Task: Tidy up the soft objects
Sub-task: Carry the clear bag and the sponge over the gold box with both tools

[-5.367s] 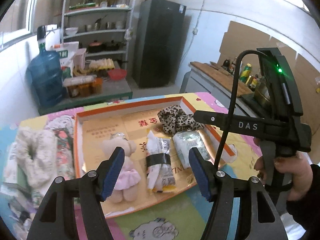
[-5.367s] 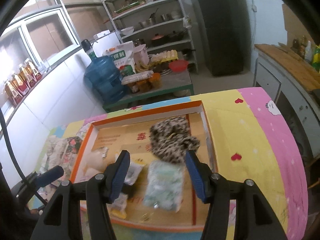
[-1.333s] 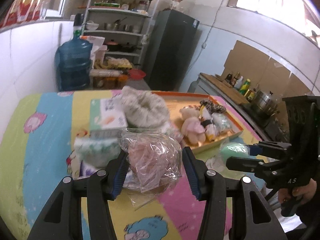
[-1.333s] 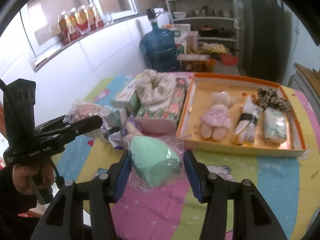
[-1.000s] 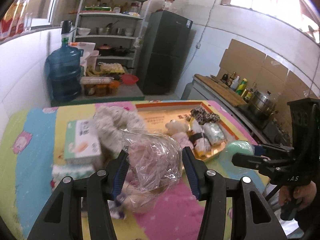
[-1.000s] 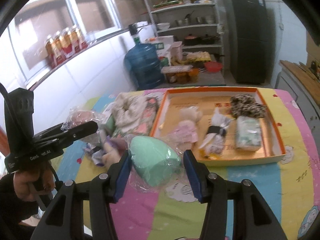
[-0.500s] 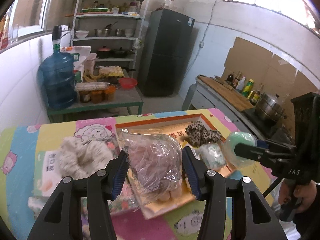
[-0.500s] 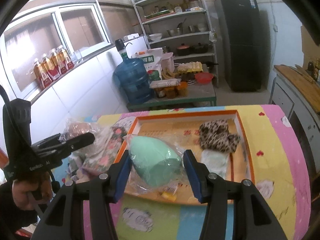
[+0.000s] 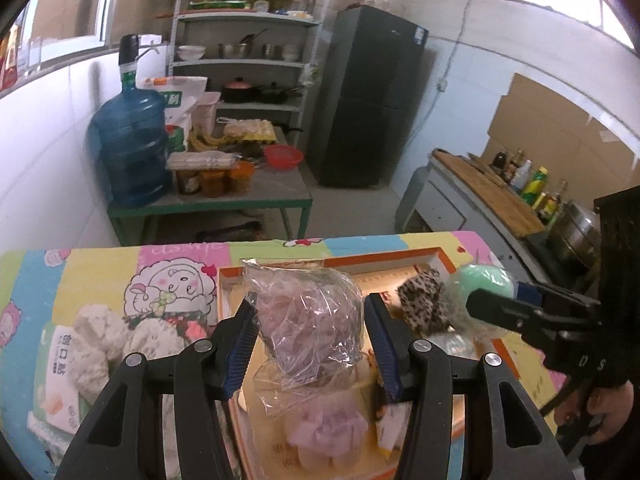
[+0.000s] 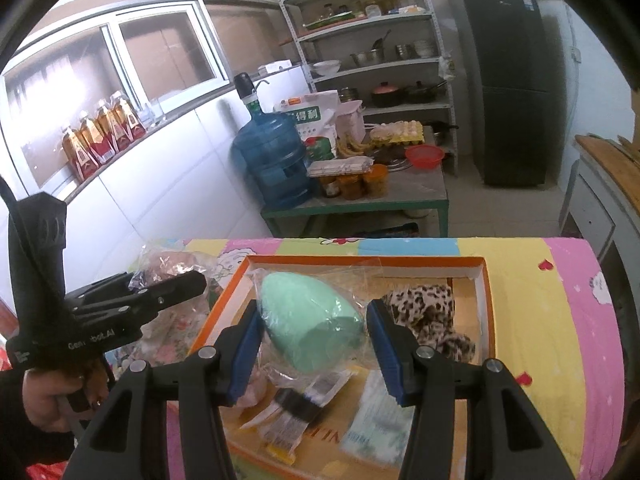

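Your left claw (image 9: pixel 310 344) grips a pink bagged toy (image 9: pixel 308 320) and your right claw (image 10: pixel 314 346) a green bagged sponge (image 10: pixel 310 322), both over the orange tray (image 10: pixel 486 304). The tray already holds several soft things; drop these in, then fetch the fluffy pile (image 9: pixel 96 340) left of the tray.

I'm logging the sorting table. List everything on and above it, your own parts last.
Tray: one, orange-rimmed, on the cartoon-print cloth.
Leopard-print soft piece: one, brown, tray's far right.
Black-banded packet: one, in tray.
Pale tissue pack: one, tray's near right.
Pink plush toy: one, in tray.
Fluffy cream item: one, left of tray.
Green sponge in clear wrap: one, held over tray.
Pinkish bagged item: one, held over tray.
Left gripper: black, blue pads, shut on pinkish bag.
Right gripper: same, shut on sponge.
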